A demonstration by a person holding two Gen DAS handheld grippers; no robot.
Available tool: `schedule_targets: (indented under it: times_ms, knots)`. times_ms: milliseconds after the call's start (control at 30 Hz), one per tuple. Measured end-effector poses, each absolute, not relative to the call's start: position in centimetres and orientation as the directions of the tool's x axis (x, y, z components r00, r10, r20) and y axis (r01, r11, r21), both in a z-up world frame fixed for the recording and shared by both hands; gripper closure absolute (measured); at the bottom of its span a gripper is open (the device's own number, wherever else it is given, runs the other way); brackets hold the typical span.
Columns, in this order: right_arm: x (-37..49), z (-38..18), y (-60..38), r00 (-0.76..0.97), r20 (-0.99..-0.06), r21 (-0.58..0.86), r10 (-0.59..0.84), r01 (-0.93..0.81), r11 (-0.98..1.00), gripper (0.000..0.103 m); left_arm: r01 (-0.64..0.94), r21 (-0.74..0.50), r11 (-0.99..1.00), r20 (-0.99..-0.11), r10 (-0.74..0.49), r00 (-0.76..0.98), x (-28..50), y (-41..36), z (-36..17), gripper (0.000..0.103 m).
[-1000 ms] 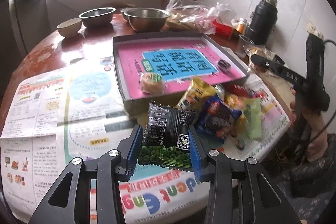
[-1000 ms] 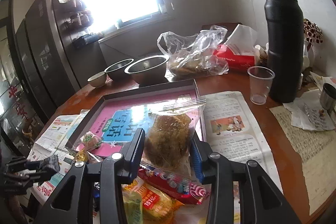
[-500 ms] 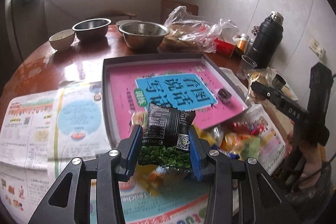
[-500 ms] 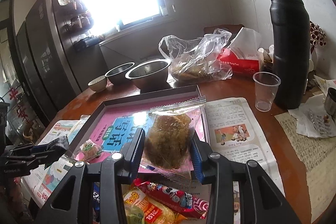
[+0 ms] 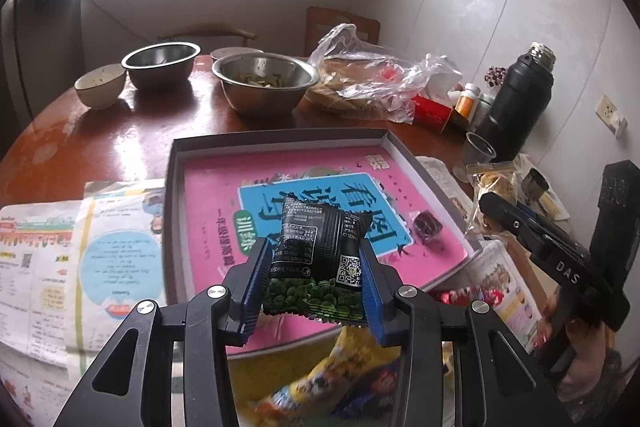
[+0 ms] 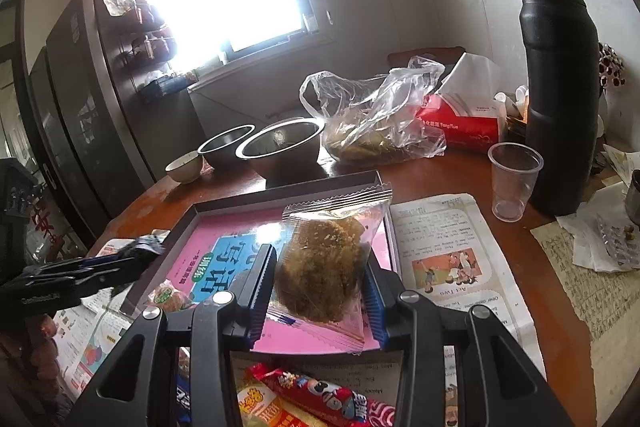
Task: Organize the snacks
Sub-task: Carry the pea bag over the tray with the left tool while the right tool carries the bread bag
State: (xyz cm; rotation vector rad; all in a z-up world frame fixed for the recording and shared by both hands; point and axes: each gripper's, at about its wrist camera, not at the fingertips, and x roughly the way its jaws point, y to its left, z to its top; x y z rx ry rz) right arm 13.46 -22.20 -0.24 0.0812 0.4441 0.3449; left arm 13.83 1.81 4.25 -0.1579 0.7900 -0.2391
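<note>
My left gripper (image 5: 314, 289) is shut on a black packet of green peas (image 5: 320, 259) and holds it above the near edge of the grey box tray (image 5: 280, 141) with a pink and blue book in it. My right gripper (image 6: 320, 293) is shut on a clear packet with a brown cake (image 6: 324, 267), held above the tray's near right part (image 6: 288, 193). In the tray lie a small dark candy (image 5: 427, 225) and a round wrapped snack (image 6: 168, 299). Loose snack packets lie on the newspaper below my left gripper (image 5: 320, 387) and below my right gripper (image 6: 316, 399).
Behind the tray stand two steel bowls (image 5: 264, 83), a small ceramic bowl (image 5: 100, 89), a plastic bag of food (image 5: 360, 83), a red tissue box (image 6: 460, 125), a black thermos (image 6: 560, 87) and a clear plastic cup (image 6: 512, 179). Newspaper (image 5: 60, 247) covers the near table.
Both grippers have moved forward with their packets, from above the snack pile to above the tray. The left one moved the most, rising above the tray's near edge.
</note>
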Motion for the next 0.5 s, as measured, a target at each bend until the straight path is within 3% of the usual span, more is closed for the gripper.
schedule_targets:
  times_ms: [233, 500]
  knots:
    - [14.0, 0.4, -21.7, 0.851, -0.386, 0.159, 0.355, -0.317, 0.935, 0.062, 0.136, -0.241, 0.961, -0.692, -0.269, 0.670, 15.8, 1.1, 3.3, 0.059]
    - [14.9, -1.5, -20.6, 0.822, -0.436, 0.153, 0.367, -0.334, 0.930, 0.062, 0.134, -0.252, 0.958, -0.717, -0.278, 0.639, 16.9, 0.5, 1.4, 0.059]
